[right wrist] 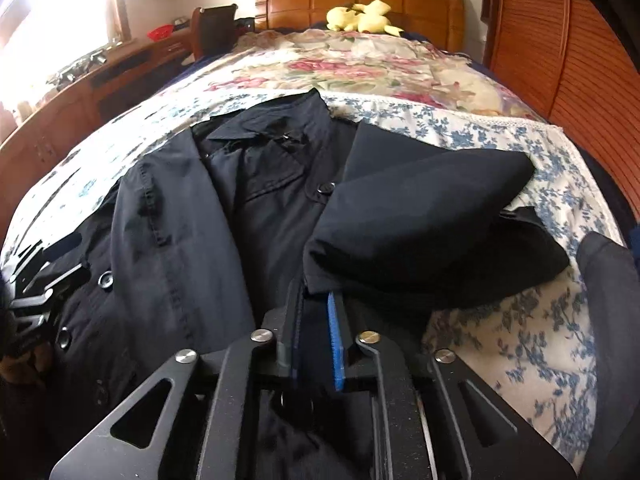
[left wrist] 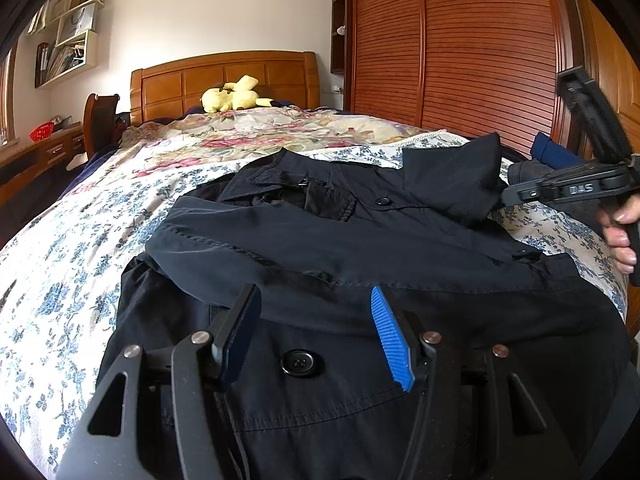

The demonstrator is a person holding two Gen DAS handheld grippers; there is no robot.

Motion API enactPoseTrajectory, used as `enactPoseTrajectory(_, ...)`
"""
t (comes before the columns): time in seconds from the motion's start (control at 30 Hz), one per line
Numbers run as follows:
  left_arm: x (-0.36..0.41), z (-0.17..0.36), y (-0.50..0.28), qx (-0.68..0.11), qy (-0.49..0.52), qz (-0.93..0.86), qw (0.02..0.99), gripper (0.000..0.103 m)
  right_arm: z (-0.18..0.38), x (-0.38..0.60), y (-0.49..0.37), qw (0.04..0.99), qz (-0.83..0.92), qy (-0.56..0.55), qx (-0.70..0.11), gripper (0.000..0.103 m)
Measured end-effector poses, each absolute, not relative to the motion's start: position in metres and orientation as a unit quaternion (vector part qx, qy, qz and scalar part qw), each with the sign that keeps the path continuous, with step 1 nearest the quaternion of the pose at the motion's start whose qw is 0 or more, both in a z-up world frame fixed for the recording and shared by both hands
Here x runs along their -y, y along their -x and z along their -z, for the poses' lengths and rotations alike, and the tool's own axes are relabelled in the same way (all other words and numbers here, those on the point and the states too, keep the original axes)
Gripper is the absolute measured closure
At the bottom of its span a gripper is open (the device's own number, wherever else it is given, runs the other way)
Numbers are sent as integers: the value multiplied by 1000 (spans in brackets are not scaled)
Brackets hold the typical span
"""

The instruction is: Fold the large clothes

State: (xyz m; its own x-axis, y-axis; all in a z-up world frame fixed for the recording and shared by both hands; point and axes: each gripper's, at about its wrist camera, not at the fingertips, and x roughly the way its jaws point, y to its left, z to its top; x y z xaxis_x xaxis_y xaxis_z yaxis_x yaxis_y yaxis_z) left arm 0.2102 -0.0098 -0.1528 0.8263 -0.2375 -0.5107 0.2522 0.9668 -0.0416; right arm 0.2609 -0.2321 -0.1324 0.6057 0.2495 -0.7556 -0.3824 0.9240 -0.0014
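Note:
A large dark navy coat (left wrist: pixel 320 248) lies front up on the bed, collar toward the headboard; it also shows in the right wrist view (right wrist: pixel 180 220). Its left sleeve is folded across the chest. My left gripper (left wrist: pixel 316 320) is open and hovers just above the coat's lower front, near a black button (left wrist: pixel 298 363). My right gripper (right wrist: pixel 314 320) is shut on the coat's right sleeve (right wrist: pixel 420 232), which is lifted and folded over toward the middle. The right gripper also shows at the right edge of the left wrist view (left wrist: pixel 516 194), held by a hand.
The bed has a blue floral sheet (left wrist: pixel 80 240) and a pink floral quilt (left wrist: pixel 260 128) further up. A yellow plush toy (left wrist: pixel 232 96) sits by the wooden headboard. A wooden wardrobe (left wrist: pixel 460 48) stands on the right, a desk (right wrist: pixel 100 76) on the left. More dark clothes (left wrist: pixel 552 156) lie at the bed's right edge.

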Motion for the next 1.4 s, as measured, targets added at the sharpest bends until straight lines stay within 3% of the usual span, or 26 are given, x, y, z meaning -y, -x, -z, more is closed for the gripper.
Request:
enactPoseTrajectory(0.03, 10, 153, -210, -265, -14, 128, 955, 46, 130, 234, -256, 893, -176, 84, -404, 85)
enactPoseTrajectory(0.13, 10, 153, -210, -265, -14, 128, 956, 46, 119, 240, -244, 901, -163, 99, -389, 60)
enactPoseTrajectory(0.3, 10, 153, -210, -265, -14, 128, 955, 46, 104, 254, -239, 912, -142, 108, -369, 47)
enactPoseTrajectory(0.73, 10, 153, -210, -266, -14, 128, 955, 46, 117, 295, -281, 917, -71, 128, -371, 41)
enactPoseTrajectory(1.1, 9, 153, -210, -269, -13, 128, 955, 46, 176, 364, -359, 897, 22, 57, -437, 41)
enactPoseTrajectory(1.4, 10, 152, -210, -271, -14, 128, 954, 46, 203, 381, -379, 879, 39, -4, -476, 34)
